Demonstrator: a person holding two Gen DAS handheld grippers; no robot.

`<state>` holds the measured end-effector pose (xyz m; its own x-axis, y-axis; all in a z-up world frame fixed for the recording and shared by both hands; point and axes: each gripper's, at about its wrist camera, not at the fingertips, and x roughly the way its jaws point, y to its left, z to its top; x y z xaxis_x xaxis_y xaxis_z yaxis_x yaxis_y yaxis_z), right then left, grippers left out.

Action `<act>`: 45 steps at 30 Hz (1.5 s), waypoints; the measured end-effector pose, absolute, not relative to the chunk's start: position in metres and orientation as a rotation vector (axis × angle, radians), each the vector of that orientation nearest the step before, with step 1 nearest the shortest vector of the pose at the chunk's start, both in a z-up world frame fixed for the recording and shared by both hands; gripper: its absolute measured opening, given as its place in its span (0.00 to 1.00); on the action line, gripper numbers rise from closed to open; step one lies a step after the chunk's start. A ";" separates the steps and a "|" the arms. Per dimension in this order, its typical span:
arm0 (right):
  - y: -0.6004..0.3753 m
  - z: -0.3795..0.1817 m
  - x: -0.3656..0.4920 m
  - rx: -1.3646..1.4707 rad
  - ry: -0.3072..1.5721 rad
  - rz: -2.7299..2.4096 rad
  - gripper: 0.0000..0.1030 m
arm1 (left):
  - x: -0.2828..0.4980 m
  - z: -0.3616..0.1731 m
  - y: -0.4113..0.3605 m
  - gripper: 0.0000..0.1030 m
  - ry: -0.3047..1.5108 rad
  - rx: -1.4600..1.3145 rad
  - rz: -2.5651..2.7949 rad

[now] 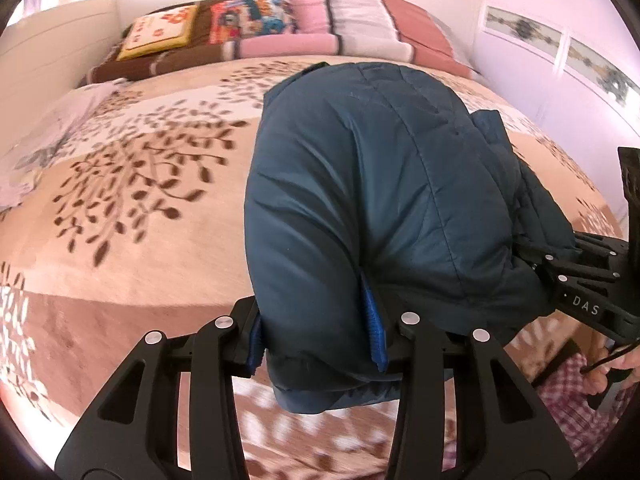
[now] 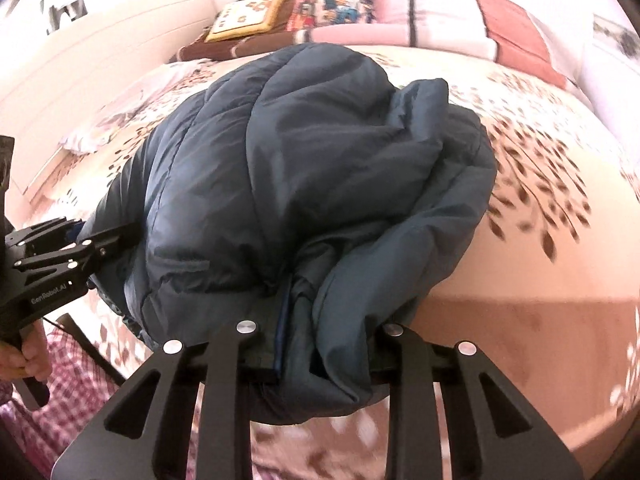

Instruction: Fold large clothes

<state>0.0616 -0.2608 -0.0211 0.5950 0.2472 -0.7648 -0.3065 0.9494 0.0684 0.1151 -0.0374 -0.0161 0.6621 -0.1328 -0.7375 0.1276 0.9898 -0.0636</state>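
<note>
Quilted dark teal puffer jacket point(image 1: 372, 200) fills the middle of my left wrist view, bunched in a thick fold and lying over the beige plush bedspread printed with brown leafy branches point(image 1: 132, 208). My left gripper point(image 1: 320, 340) is clenched on the jacket's near hem, the blue-padded fingers point(image 1: 374, 332) pressing into the fabric from both sides. At the jacket's right edge my right gripper point(image 1: 532, 256) bites into the layered cloth, and below it my right hand point(image 1: 612, 372) grips the handle. Beyond the jacket, a yellow-edged square cushion point(image 1: 160, 32) and pink and white striped folded blankets point(image 1: 340, 24) sit at the far end of the bed.

From the right wrist, the jacket point(image 2: 304, 184) is heaped on the bedspread point(image 2: 540, 208). My right gripper point(image 2: 324, 360) is clamped on the jacket's near edge, cloth bulging between the jaws. At the jacket's left side my left gripper point(image 2: 116, 240) pinches the hem, with my left hand point(image 2: 24, 354) on its handle. The cushion point(image 2: 248, 16) lies beyond the jacket.
</note>
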 end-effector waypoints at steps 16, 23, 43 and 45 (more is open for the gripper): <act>-0.168 -0.027 0.131 -0.226 0.856 0.410 0.26 | 0.143 -0.034 0.036 0.40 0.824 -0.104 -0.005; -0.172 -0.027 0.132 -0.173 0.886 0.396 0.26 | 0.142 -0.035 0.040 0.45 0.842 -0.137 0.003; -0.197 -0.017 0.124 0.025 0.995 0.330 0.52 | 0.110 -0.021 0.060 0.59 0.864 -0.179 0.050; -0.200 -0.016 0.120 0.033 0.996 0.322 0.54 | 0.105 -0.021 0.061 0.59 0.864 -0.181 0.056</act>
<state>0.1204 -0.1998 -0.0157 0.5007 0.2812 -0.8187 -0.2509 0.9523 0.1737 0.1055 0.0608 -0.0207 0.6489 -0.0246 -0.7605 -0.1220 0.9832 -0.1359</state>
